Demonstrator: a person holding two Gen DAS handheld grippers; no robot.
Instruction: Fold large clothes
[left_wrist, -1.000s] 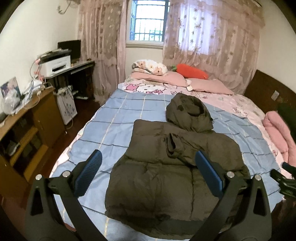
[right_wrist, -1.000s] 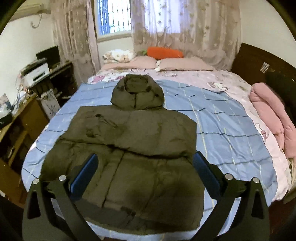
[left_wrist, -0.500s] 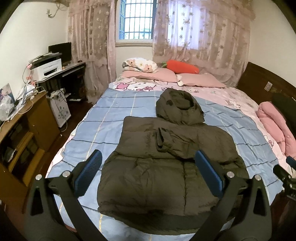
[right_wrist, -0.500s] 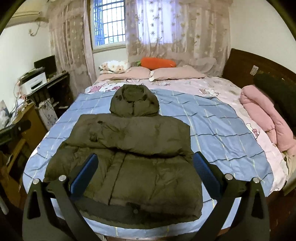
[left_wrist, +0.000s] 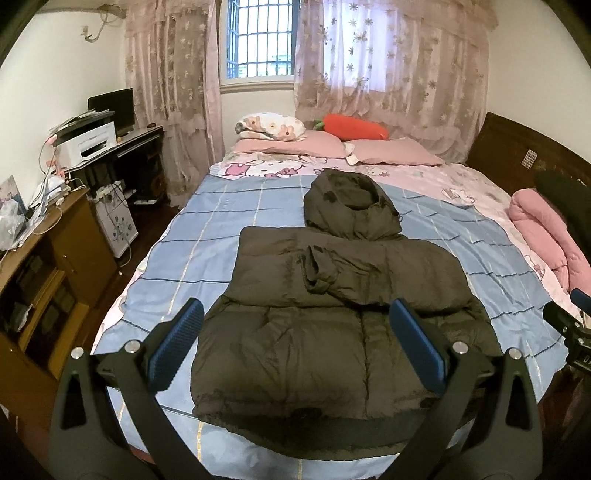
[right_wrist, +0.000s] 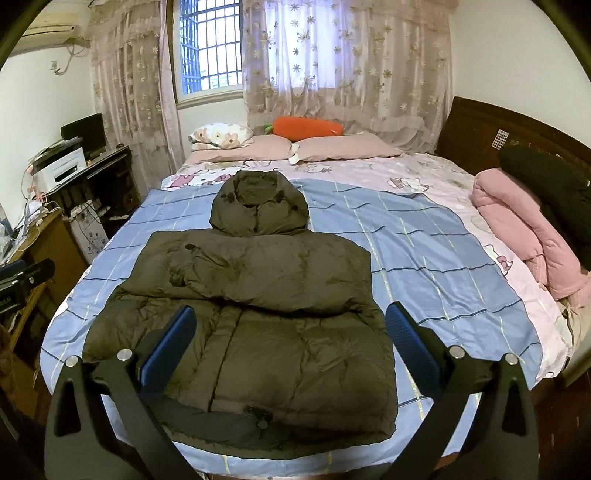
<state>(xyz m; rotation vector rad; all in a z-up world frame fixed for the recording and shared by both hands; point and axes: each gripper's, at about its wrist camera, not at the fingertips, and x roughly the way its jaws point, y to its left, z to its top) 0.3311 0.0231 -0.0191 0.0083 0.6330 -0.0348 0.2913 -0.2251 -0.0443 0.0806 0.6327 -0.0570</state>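
Observation:
A dark olive hooded puffer jacket (left_wrist: 325, 332) (right_wrist: 266, 314) lies flat on the bed, hood toward the pillows, hem at the near edge. Both sleeves are folded across the chest, and a cuff (left_wrist: 317, 269) shows near the middle. My left gripper (left_wrist: 295, 332) hovers open above the hem with nothing between its blue pads. Over the same lower part my right gripper (right_wrist: 291, 334) is also open and empty. Neither touches the jacket. The right gripper's tip (left_wrist: 569, 325) shows at the right edge of the left wrist view, and the left gripper's body (right_wrist: 22, 284) at the left edge of the right wrist view.
The bed has a blue checked sheet (left_wrist: 207, 240) (right_wrist: 424, 251) over a pink cartoon sheet. Pillows and an orange carrot cushion (left_wrist: 354, 127) lie at the head. A rolled pink quilt (right_wrist: 524, 229) sits on the right side. A wooden cabinet (left_wrist: 44, 266) and a desk with a printer (left_wrist: 88, 144) stand left.
Both grippers have pulled back and risen from the jacket, so more of the bed and room shows. The jacket has not moved. Both stay open.

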